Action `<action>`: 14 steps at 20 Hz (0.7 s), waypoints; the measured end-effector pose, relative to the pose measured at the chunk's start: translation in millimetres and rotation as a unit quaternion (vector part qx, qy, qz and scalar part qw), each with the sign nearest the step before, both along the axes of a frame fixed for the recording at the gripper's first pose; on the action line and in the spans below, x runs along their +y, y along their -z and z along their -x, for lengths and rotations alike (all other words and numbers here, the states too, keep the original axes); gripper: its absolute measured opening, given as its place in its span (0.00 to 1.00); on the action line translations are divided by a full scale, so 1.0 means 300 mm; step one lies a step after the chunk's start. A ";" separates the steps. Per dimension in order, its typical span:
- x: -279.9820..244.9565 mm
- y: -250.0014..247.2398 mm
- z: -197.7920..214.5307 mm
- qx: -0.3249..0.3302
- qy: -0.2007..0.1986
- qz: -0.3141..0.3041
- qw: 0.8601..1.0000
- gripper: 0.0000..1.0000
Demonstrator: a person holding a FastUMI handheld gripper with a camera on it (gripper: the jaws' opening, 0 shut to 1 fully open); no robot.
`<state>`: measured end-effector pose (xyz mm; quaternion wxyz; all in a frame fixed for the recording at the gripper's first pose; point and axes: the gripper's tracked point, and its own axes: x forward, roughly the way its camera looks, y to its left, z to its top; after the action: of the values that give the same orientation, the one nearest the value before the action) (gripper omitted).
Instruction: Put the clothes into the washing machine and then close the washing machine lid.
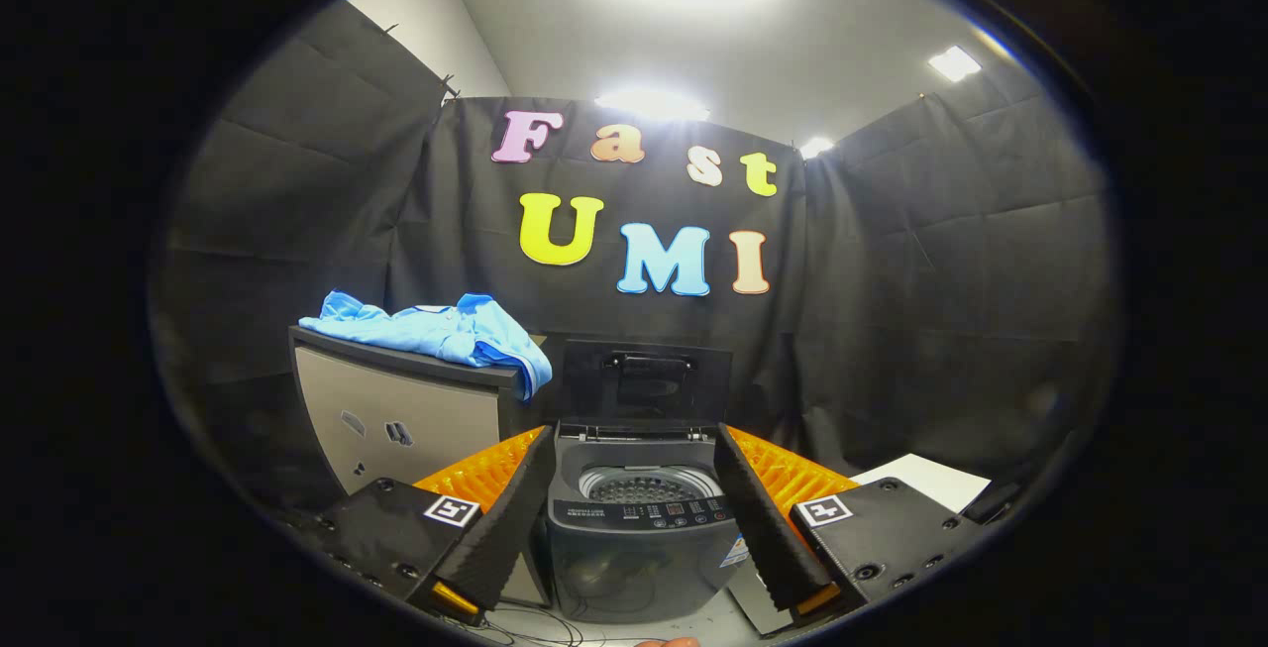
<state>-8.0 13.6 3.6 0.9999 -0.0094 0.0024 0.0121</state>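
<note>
Fingers point(634, 518) gape empty around the washer point(639, 518); best swing to the shirt point(436, 330) beyond-left, pinching a thick fold.

I saw a grey-fronted, dark-topped cabinet point(396, 409) beyond my left finger, beside the washer, with crumpled light-blue clothes point(436, 330) lying on its top, one corner hanging over.

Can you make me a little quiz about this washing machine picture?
1. True or false: the washing machine lid is open.
2. Where does the blue shirt lie? A in the drum, B on the cabinet beside the machine, C on the floor.
3. Fill in: the hand-held gripper is ____, holding nothing.

Key: 1 true; 2 B; 3 open.
</note>
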 end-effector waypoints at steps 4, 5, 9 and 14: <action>0.022 -0.019 -0.004 -0.004 -0.007 0.002 1.000 1.00; 0.032 -0.021 -0.011 -0.004 -0.011 0.003 1.000 1.00; 0.081 -0.043 -0.031 -0.006 -0.032 0.002 0.999 1.00; 0.118 -0.150 -0.103 -0.024 -0.053 0.003 0.998 1.00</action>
<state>22.7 49.0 48.5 0.9976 -0.0130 -0.0216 0.0646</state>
